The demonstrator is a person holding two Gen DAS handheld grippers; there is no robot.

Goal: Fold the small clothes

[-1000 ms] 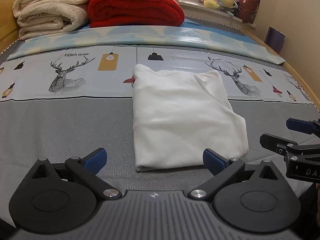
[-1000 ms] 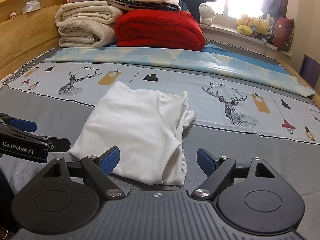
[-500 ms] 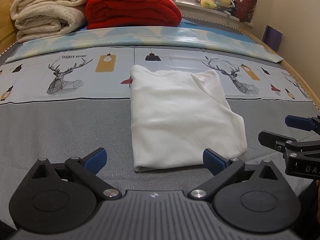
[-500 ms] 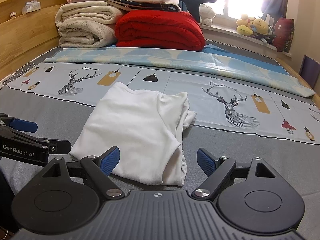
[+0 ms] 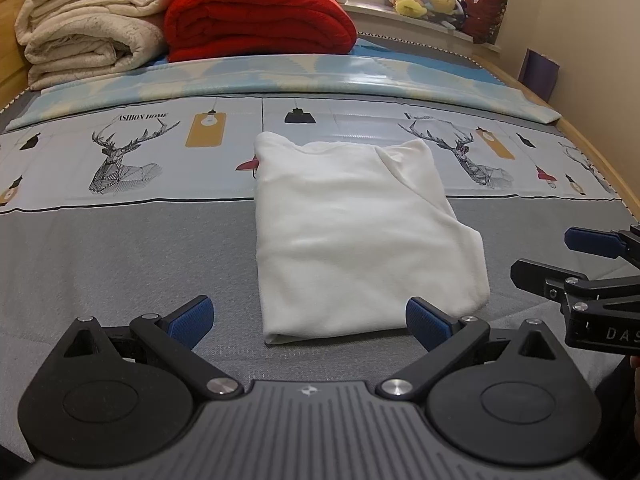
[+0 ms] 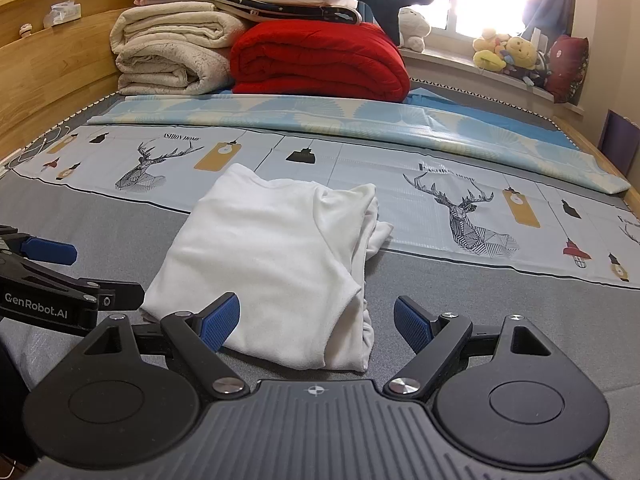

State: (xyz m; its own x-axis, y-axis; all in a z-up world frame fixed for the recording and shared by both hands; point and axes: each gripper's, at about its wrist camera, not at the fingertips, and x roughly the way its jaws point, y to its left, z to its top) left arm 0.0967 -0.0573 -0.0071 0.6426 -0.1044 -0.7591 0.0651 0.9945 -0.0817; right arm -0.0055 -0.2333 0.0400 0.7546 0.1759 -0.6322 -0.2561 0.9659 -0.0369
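- The white garment (image 5: 360, 232) lies folded into a rough rectangle in the middle of the bed, its far part on the deer-print sheet (image 5: 132, 160) and its near part on the grey mattress cover (image 5: 120, 264).
- The left gripper (image 5: 308, 318) hovers just short of the garment's near edge, its blue pads spread wide and holding nothing; the near hem sits between the two fingers but touches neither that I can see.
- The right gripper (image 6: 316, 320) is likewise spread wide and empty, low over the garment's near right corner, where the stacked layers show as loose edges.
- From the left wrist view the right gripper (image 5: 580, 264) sits just off the garment's right edge; from the right wrist view the left gripper (image 6: 48, 276) sits just off its left side.
- Open grey cover runs to both sides of the garment. Farther back are a blue patterned quilt (image 6: 360, 120), a folded red blanket (image 6: 320, 64) and cream blankets (image 6: 172, 56) by the wooden headboard (image 6: 52, 64).
- Against half a second ago, almost nothing differs: the garment keeps its shape and place, both tools stay spread, and the left view has only drifted slightly.
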